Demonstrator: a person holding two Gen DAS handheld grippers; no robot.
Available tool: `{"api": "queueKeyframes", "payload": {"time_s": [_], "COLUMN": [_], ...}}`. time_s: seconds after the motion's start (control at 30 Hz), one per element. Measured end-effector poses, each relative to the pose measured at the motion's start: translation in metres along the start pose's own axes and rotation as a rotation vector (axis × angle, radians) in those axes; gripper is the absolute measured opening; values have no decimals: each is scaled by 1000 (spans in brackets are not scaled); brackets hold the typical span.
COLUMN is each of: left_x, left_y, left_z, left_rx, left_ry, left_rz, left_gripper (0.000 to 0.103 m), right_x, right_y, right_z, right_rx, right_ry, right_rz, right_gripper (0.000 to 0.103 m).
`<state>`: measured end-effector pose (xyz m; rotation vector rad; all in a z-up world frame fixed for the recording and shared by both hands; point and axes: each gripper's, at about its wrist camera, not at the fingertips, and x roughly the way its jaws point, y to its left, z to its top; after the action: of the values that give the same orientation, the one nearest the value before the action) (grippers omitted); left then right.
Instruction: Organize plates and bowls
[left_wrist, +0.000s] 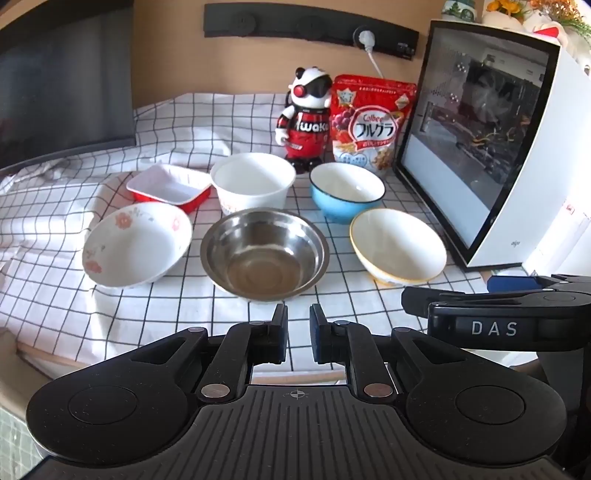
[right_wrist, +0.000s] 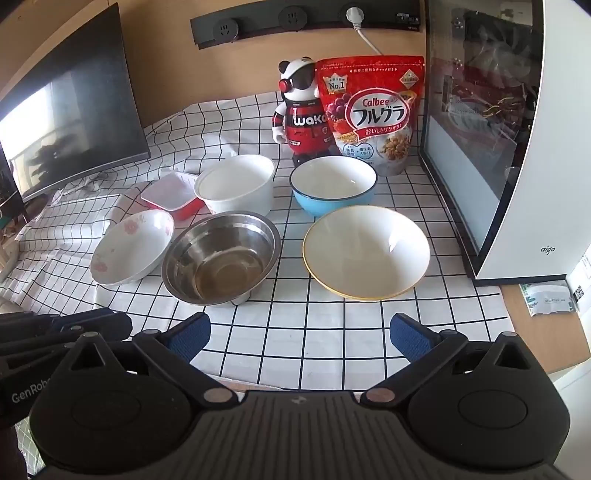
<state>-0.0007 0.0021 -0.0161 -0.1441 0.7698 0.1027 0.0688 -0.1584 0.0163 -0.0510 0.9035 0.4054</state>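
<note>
We count six vessels on the black-and-white checked tablecloth (right_wrist: 295, 343), set in two rows and none stacked. Front row: a white bowl with pink flowers (right_wrist: 131, 251), tilted on a fold of the cloth; a stainless steel bowl (right_wrist: 221, 256) just beside it, its inside reflective and empty; then, set apart, a shallow white bowl with a yellow rim (right_wrist: 365, 251). Back row: a small rectangular red dish with a white inside (right_wrist: 170, 194), a tall white tub-shaped bowl (right_wrist: 236, 186), and a blue bowl with a white inside and a dark rim (right_wrist: 332, 186). Behind these stand a panda figurine (right_wrist: 301, 114) and a red Calbee cereal bag (right_wrist: 369, 110). The left gripper (left_wrist: 298, 334) hangs above the near edge of the table, its jaws drawn close with only a narrow gap and nothing between them. The right gripper (right_wrist: 300, 339) has its jaws spread wide over bare cloth, also holding nothing. The red dish is partly hidden behind the tub and the flowered bowl; printing on the tub's lower wall is too small to read. The dark monitor (right_wrist: 70, 122) and the white glass-fronted case (right_wrist: 517, 147) are both cut off by the frame.
</note>
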Motion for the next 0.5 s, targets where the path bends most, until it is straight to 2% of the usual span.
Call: {"api": "queueKeyframes", "payload": {"time_s": [0.5], "left_x": [6], "left_y": [2], "left_z": [2], "left_rx": [5], "left_ry": [63], "left_rz": [17], "left_gripper": [15], "right_x": [7], "right_y": [1], "right_z": [-1], "right_rx": [10], "right_ry": [35], "right_rz": [-11], "right_gripper": [103]}}
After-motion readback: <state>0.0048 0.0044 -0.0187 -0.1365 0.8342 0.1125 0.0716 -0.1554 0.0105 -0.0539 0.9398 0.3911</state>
